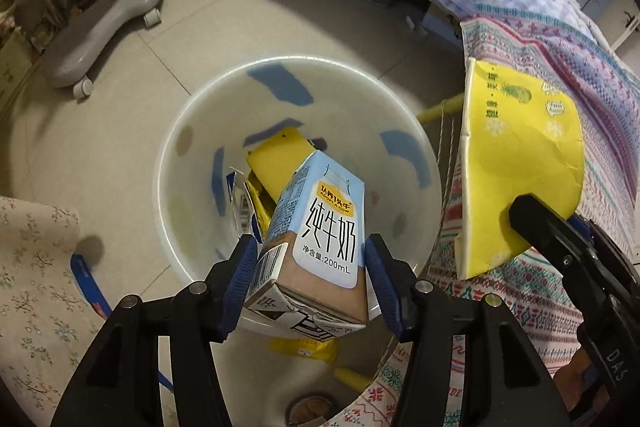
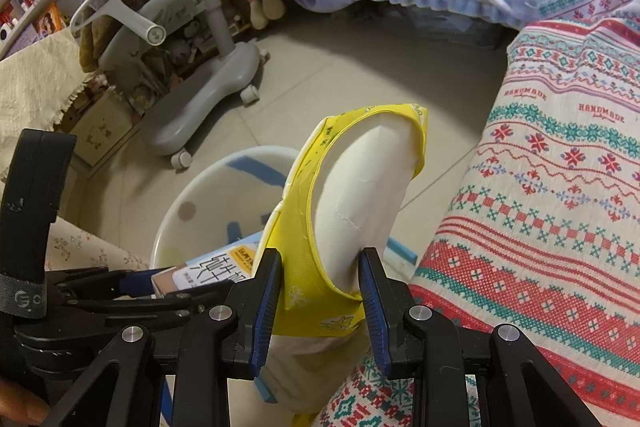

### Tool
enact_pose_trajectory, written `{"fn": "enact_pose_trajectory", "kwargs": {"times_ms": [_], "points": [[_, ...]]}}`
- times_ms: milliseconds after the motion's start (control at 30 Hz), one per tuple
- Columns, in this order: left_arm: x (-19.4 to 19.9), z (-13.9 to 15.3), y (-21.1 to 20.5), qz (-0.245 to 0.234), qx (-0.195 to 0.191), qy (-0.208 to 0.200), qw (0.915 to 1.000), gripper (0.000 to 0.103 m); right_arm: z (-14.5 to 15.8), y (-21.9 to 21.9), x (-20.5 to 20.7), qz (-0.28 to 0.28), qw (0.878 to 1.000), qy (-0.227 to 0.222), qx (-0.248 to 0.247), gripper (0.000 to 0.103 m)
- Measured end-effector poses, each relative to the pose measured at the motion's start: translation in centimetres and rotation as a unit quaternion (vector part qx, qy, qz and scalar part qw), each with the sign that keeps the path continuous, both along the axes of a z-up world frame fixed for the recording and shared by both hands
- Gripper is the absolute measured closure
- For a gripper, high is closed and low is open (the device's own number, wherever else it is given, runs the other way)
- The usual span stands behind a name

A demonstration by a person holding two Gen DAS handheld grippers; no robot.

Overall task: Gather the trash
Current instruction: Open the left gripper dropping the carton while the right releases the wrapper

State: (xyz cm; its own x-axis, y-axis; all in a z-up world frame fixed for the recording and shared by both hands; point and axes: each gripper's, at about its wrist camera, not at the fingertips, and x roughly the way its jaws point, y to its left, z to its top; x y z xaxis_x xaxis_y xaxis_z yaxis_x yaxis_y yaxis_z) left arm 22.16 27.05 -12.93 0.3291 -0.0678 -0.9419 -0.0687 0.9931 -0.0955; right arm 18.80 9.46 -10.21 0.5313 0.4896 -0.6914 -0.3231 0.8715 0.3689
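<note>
The left hand-held gripper [image 1: 310,259] squeezes a blue milk carton [image 1: 316,239] between its blue pads. The carton hangs right over the white bin [image 1: 176,163], which sits below it on the floor. More yellow trash [image 1: 276,159] lies inside the bin. Beside it, the right hand-held gripper [image 2: 320,275] pinches a flattened yellow box [image 2: 360,195], held upright near the patterned blanket [image 2: 560,187].

left claw [image 1: 312,263] clamped, right claw [image 2: 320,287] clamped

Milk carton [image 1: 320,235] over bin [image 1: 404,115] (wrapper [image 1: 520,163] right).
</note>
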Motion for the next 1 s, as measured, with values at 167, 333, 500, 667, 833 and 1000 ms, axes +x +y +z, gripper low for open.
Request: {"fn": "enact_pose_trajectory", "kwargs": {"times_ms": [167,333,500,667,833,1000], "points": [[-0.8,1.9,1.6,0.038,-0.015,-0.039,0.9984,0.045,0.1,-0.2,0.0,0.001,1.0,-0.003,0.002,0.067],[-0.1,-0.2,4.1,0.124,-0.014,-0.025,0.9918,0.043,-0.2,0.1,0.1,0.002,1.0,0.002,0.01,0.067],[0.1,-1.1,4.2,0.116,-0.081,-0.007,0.9899,0.042,-0.3,1.0,0.1,0.01,1.0,0.001,0.007,0.067],[-0.6,1.0,5.7,0.142,-0.099,-0.042,0.9839,0.042,-0.2,1.8,0.2,0.03,1.0,-0.004,-0.007,0.067],[-1.0,0.9,7.2,0.174,-0.131,-0.04,0.9752,0.042,-0.2,4.9,0.4,0.072,0.994,-0.025,-0.077,0.067],[-1.0,1.1,6.4,0.14,-0.126,-0.036,0.9814,0.042,-1.7,9.4,0.6,0.118,0.972,-0.051,-0.198,0.066]]}}
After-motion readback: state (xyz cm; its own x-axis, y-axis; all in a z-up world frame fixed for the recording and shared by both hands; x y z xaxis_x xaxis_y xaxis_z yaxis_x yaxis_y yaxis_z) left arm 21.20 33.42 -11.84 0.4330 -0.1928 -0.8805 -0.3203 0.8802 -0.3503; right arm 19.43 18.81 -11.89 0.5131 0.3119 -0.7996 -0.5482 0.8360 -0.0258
